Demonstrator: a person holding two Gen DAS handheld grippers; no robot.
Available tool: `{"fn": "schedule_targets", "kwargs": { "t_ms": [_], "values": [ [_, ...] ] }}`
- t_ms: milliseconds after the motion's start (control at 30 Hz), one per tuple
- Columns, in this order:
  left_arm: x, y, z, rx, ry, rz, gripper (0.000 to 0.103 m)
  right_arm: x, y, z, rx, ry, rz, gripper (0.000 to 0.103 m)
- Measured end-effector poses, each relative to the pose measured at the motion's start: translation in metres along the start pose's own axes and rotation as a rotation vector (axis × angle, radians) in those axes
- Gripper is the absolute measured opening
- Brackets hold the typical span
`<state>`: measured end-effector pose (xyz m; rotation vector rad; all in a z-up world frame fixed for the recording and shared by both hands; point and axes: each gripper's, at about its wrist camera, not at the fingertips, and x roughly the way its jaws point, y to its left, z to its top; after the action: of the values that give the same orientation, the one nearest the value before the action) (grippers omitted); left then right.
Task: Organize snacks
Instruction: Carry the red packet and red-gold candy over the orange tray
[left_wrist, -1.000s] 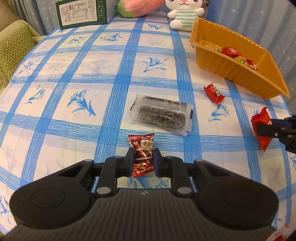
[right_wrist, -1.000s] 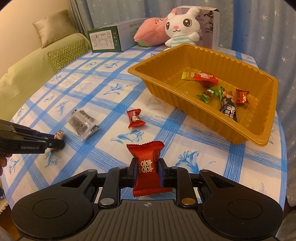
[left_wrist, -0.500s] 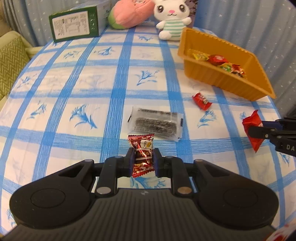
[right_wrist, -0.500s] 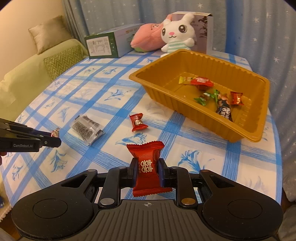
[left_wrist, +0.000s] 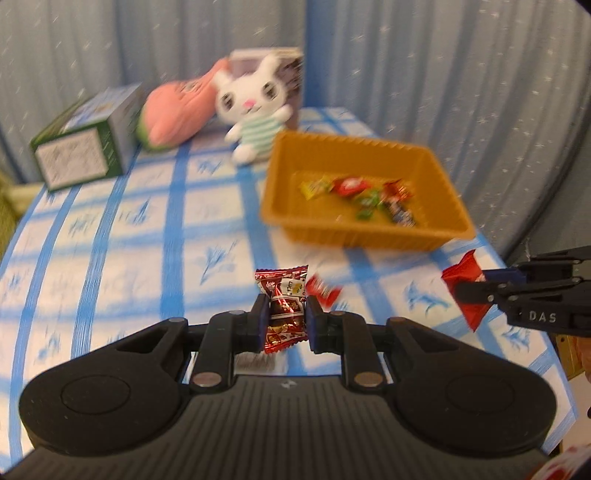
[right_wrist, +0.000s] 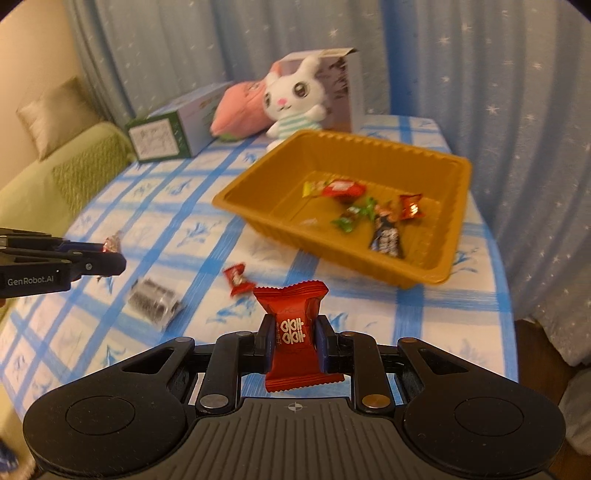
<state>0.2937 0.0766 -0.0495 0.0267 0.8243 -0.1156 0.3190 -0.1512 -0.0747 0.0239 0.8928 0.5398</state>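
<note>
My left gripper (left_wrist: 283, 314) is shut on a dark red wrapped candy (left_wrist: 283, 291) and holds it above the table. My right gripper (right_wrist: 295, 334) is shut on a plain red snack packet (right_wrist: 293, 325), also lifted. The orange tray (left_wrist: 351, 232) lies ahead in the left wrist view and holds several wrapped snacks; it also shows in the right wrist view (right_wrist: 332, 254). A small red candy (right_wrist: 238, 282) and a clear packet of dark snack (right_wrist: 155, 308) lie on the checked tablecloth. The right gripper with its packet shows in the left wrist view (left_wrist: 476, 291); the left gripper shows in the right wrist view (right_wrist: 110, 254).
A white bunny toy (right_wrist: 295, 99), a pink plush (right_wrist: 240, 110), a green box (right_wrist: 166, 136) and an open carton (right_wrist: 340, 88) stand at the table's far edge. A green sofa (right_wrist: 55, 177) is on the left. Blue curtains (right_wrist: 517, 110) hang behind.
Both grippers have risen and tilted up with their snacks still held. The tray now lies more directly ahead of the left gripper. The views are blurred from motion.
</note>
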Motion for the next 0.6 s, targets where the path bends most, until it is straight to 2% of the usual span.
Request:
{"fn": "schedule_targets", "kwargs": {
  "t_ms": [267,600],
  "values": [
    [0.014,-0.021,0.048,0.084,-0.065,-0.044,0.019,-0.007,-0.010,0.026,0.044,-0.062,-0.009,0.023],
    [0.047,-0.025,0.087,0.119,-0.068,-0.073,0.019,0.010,-0.020,0.068,0.090,-0.117,-0.001,0.023]
  ]
}}
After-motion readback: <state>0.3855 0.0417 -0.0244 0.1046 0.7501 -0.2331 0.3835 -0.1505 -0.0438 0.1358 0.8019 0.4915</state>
